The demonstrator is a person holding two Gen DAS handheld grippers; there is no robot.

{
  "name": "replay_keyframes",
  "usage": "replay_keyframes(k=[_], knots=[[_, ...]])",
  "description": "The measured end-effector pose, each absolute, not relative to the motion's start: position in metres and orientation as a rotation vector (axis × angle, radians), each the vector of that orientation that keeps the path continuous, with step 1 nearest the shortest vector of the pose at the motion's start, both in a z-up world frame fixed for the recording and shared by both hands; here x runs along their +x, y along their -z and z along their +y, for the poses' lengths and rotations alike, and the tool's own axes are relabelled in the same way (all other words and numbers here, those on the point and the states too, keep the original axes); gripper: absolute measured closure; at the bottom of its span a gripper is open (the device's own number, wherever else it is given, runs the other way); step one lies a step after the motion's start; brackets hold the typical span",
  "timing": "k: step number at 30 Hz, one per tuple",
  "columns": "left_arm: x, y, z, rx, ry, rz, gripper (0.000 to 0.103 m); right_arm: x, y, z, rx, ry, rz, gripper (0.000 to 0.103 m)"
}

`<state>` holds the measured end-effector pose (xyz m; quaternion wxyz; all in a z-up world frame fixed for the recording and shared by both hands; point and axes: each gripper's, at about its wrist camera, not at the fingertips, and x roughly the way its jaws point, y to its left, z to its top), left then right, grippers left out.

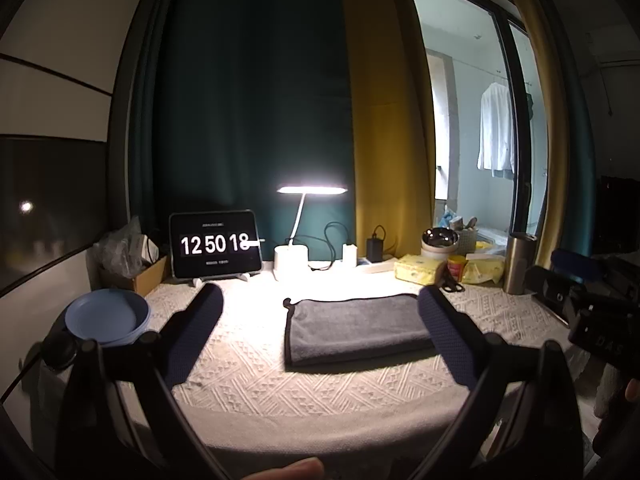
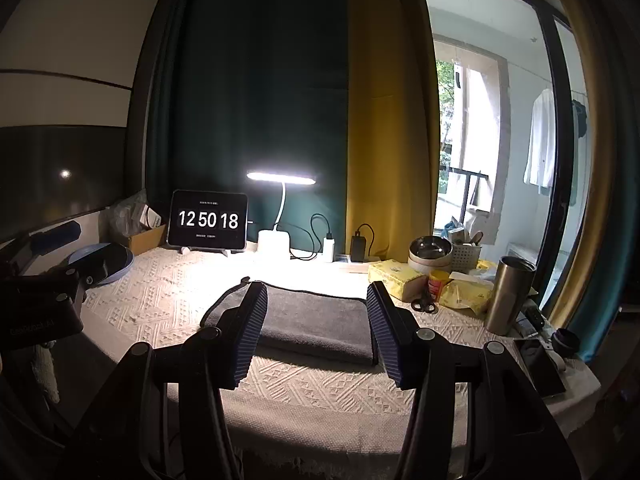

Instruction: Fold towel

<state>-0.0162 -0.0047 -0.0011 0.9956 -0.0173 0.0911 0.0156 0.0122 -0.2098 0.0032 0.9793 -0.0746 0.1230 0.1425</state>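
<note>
A grey towel [image 1: 356, 326] lies folded into a flat rectangle on the white patterned tablecloth [image 1: 248, 364], with a small loop at its far left corner. It also shows in the right wrist view [image 2: 316, 326]. My left gripper [image 1: 320, 300] is open and empty, held above the table in front of the towel, which sits toward its right finger. My right gripper [image 2: 318, 292] is open and empty, its two blue-padded fingers standing on either side of the towel, above its near part. The right gripper's body shows at the right edge of the left wrist view [image 1: 592, 304].
At the back stand a tablet clock [image 1: 216, 244], a lit desk lamp [image 1: 296, 256] and chargers [image 1: 374, 250]. Blue plates [image 1: 106, 316] sit at the left. Yellow tissue packs [image 2: 396, 282], a metal bowl [image 2: 430, 250], scissors [image 2: 424, 304] and a steel tumbler [image 2: 508, 296] crowd the right.
</note>
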Motion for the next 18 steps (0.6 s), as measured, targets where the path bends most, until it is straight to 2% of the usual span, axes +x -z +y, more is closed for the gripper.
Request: replay_keyframes(k=[18], knots=[[-0.0190,0.0024,-0.0034,-0.038,-0.033,0.189,0.004,0.0136,-0.0014,-0.2095,-0.152,-0.298,0.256,0.048]])
